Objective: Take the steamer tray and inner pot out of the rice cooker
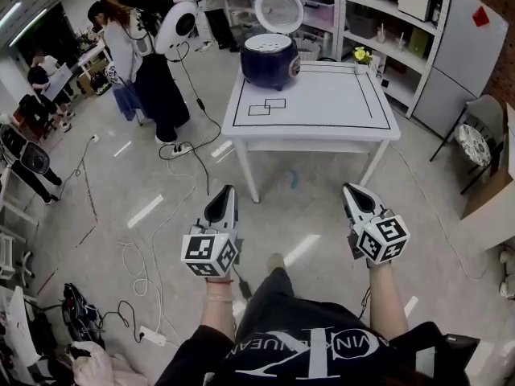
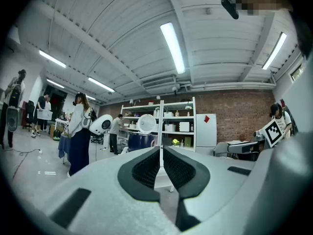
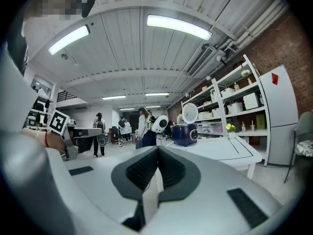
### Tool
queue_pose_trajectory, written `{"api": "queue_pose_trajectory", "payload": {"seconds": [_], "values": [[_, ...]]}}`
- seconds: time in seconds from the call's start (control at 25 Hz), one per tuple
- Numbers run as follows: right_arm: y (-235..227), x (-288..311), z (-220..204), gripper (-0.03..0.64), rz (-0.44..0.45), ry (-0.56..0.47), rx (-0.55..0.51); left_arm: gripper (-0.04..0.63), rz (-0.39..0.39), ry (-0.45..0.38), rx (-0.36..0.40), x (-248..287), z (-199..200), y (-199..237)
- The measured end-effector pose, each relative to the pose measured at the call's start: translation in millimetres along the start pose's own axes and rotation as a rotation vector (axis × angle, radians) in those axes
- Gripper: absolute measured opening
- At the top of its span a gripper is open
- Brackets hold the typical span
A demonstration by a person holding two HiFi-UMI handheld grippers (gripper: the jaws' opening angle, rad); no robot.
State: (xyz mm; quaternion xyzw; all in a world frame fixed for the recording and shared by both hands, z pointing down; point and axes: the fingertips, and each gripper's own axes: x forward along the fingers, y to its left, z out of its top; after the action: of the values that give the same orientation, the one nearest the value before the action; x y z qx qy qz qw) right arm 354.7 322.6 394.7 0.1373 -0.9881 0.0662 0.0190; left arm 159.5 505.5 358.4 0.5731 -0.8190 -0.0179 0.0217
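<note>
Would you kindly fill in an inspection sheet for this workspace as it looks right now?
Surface: white table with black outlines marked on it.
Job's things: navy rice cooker at the table's far left corner, lid up; contents unclear from here.
Clutter: small yellow flower pot at the far right corner.
Grippers: left gripper and right gripper both shut, empty, short of the table.
Cables: loose cables and power strip on the floor, left.
Surroundings: shelves behind; people standing left.
</note>
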Motion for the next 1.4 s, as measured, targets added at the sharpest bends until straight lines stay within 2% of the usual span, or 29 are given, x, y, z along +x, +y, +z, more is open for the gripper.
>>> {"api": "queue_pose_trajectory", "payload": {"seconds": [0.16,0.24,0.4,0.72,1.08,1.4], "values": [[-14,9,4,-0.002,-0.025,-0.023,0.03,0.028,-0.001,-0.009,-0.012,13,0,4],[-21,18,6,0.1,-0.022,-0.032,0.049,0.029,-0.013,-0.011,-0.02,26,1,8],[-46,46,13,0.155,-0.037,-0.053,0.067,0.131,-0.027,-0.015,-0.03,67,3,23],[-91,138,25,0.178,-0.049,-0.036,0.074,0.138,-0.028,0.005,-0.048,158,3,73],[-118,256,34,0.179,-0.035,-0.008,0.1,0.138,-0.016,0.04,-0.057,250,11,151],[-146,343,30,0.179,-0.051,0.009,0.113,0.138,-0.036,0.058,-0.069,329,5,205]]}}
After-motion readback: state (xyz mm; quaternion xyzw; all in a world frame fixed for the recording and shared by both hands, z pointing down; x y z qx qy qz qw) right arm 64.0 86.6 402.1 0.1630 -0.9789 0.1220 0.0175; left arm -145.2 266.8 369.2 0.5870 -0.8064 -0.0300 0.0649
